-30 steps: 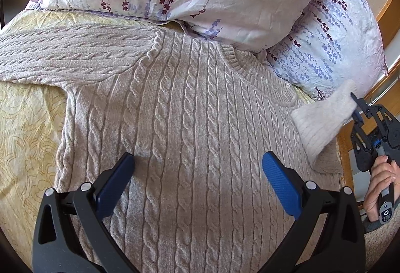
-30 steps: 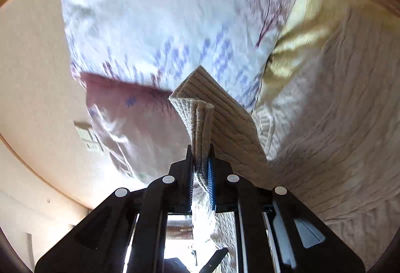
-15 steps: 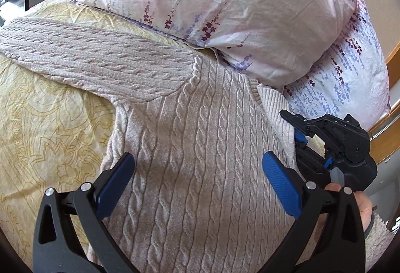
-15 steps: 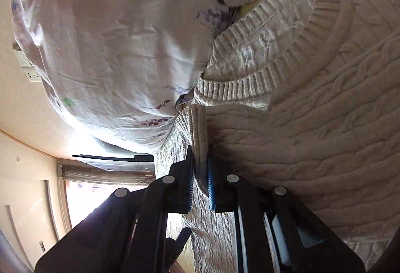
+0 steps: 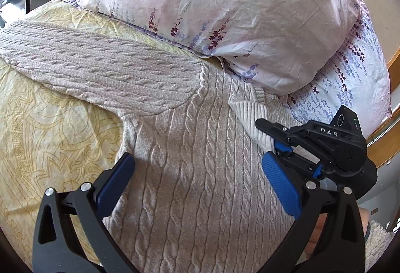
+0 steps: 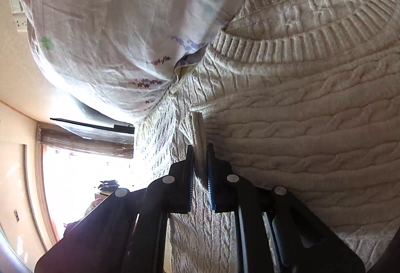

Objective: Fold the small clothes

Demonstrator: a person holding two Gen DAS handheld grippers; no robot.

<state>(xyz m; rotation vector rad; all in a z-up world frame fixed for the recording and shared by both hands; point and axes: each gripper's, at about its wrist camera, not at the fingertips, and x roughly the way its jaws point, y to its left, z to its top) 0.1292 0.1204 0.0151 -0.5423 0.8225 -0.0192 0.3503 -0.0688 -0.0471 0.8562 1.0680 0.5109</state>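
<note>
A beige cable-knit sweater (image 5: 190, 160) lies flat on the bed, its left sleeve (image 5: 100, 70) stretched out to the left. My left gripper (image 5: 197, 168) is open and empty, just above the sweater's body. My right gripper (image 5: 271, 145) is shut on the sweater's right sleeve cuff (image 5: 250, 115), which is folded over onto the body near the collar. In the right wrist view the cuff edge (image 6: 200, 138) is pinched between the shut pads of the right gripper (image 6: 200, 155), with the ribbed collar (image 6: 287, 45) just beyond.
Two floral pillows (image 5: 225, 12) lie against the sweater's top edge, also in the right wrist view (image 6: 112, 30). A yellow patterned bedspread (image 5: 50, 138) covers the bed. A wooden bed frame (image 5: 386, 143) runs along the right. A bright window (image 6: 82, 173) is off to the side.
My right gripper carried the sleeve cuff from the bed's right edge leftward, over the sweater body near the collar. My left gripper shifted left over the sweater and stayed open.
</note>
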